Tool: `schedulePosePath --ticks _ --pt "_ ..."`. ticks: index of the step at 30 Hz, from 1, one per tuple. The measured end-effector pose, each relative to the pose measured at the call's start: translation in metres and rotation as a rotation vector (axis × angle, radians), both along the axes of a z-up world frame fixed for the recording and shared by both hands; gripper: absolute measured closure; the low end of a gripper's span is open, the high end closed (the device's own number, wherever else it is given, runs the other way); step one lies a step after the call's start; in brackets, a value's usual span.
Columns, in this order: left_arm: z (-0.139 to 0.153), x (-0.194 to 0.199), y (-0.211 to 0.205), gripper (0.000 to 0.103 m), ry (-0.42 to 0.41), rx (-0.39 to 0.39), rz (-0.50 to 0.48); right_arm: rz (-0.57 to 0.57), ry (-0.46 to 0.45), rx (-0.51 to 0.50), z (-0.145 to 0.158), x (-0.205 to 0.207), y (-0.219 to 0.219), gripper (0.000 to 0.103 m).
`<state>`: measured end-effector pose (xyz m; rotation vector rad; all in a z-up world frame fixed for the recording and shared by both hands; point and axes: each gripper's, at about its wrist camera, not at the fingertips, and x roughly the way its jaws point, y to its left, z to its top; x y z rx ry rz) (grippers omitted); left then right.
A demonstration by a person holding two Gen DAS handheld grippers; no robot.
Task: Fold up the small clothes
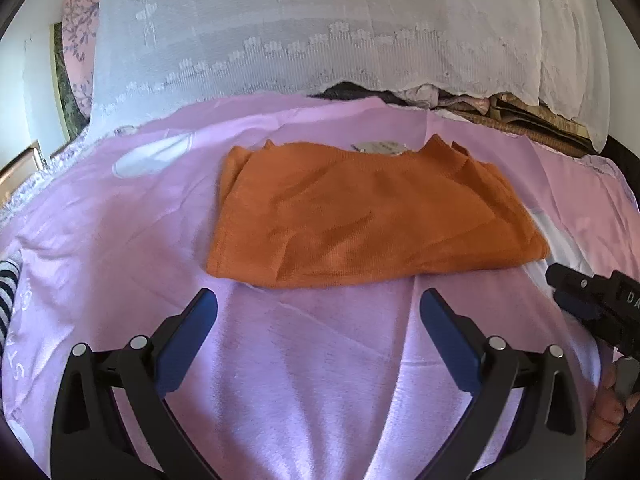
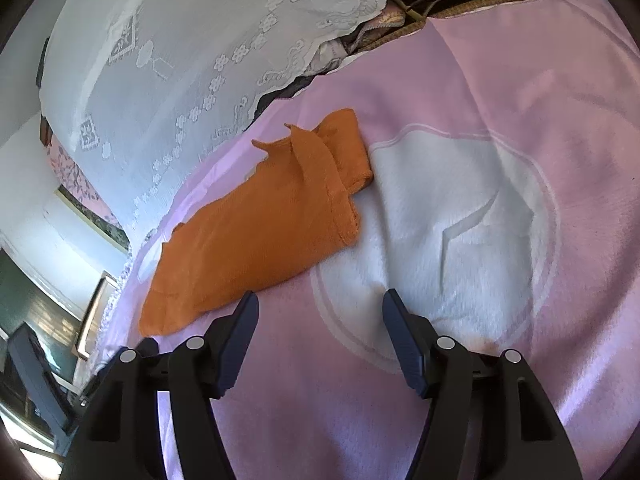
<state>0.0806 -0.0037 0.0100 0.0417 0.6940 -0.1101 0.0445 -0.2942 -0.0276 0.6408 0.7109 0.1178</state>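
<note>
An orange knit garment [image 1: 368,216] lies folded into a flat rectangle on a pink blanket [image 1: 280,360]. A paper tag [image 1: 380,147] shows at its far edge. My left gripper [image 1: 318,304] is open and empty, just short of the garment's near edge. My right gripper [image 2: 320,304] is open and empty, near the garment [image 2: 256,232], which lies ahead and to its left. The right gripper also shows in the left wrist view [image 1: 580,292], at the garment's right near corner.
A white lace cloth [image 1: 320,32] covers a pile behind the blanket. Stacked fabrics [image 1: 500,108] show under its hem. A striped cloth [image 1: 8,288] lies at the left edge. The blanket has a large white emblem [image 2: 460,216]. Furniture [image 2: 36,376] stands beyond the bed's left side.
</note>
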Motion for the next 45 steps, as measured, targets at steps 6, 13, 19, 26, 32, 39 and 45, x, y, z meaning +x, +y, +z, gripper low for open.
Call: schedulePosePath --ticks 6,13,19,26,32,39,45 --pt "-0.004 0.018 0.010 0.004 0.039 -0.054 0.040 -0.025 -0.021 0.084 -0.004 0.006 -0.012 0.038" --pt "-0.005 0.039 0.001 0.004 0.029 -0.063 0.027 -0.053 -0.039 0.114 -0.005 0.022 -0.019 0.038" --pt "-0.008 0.057 -0.009 0.004 0.046 -0.066 0.018 -0.062 -0.033 0.104 -0.005 0.041 -0.019 0.038" --pt "-0.016 0.077 -0.019 0.004 0.081 -0.035 0.026 -0.045 -0.009 0.067 -0.003 0.077 -0.015 0.038" --pt "-0.016 0.095 -0.022 0.004 0.076 -0.029 0.054 -0.031 0.004 0.047 -0.003 0.099 -0.012 0.047" --pt "-0.022 0.102 -0.027 0.004 0.106 0.015 0.065 -0.041 0.017 0.065 -0.008 0.103 -0.016 0.072" --pt "-0.024 0.102 -0.030 0.004 0.111 0.044 0.068 -0.033 0.002 0.029 -0.006 0.101 -0.011 0.071"
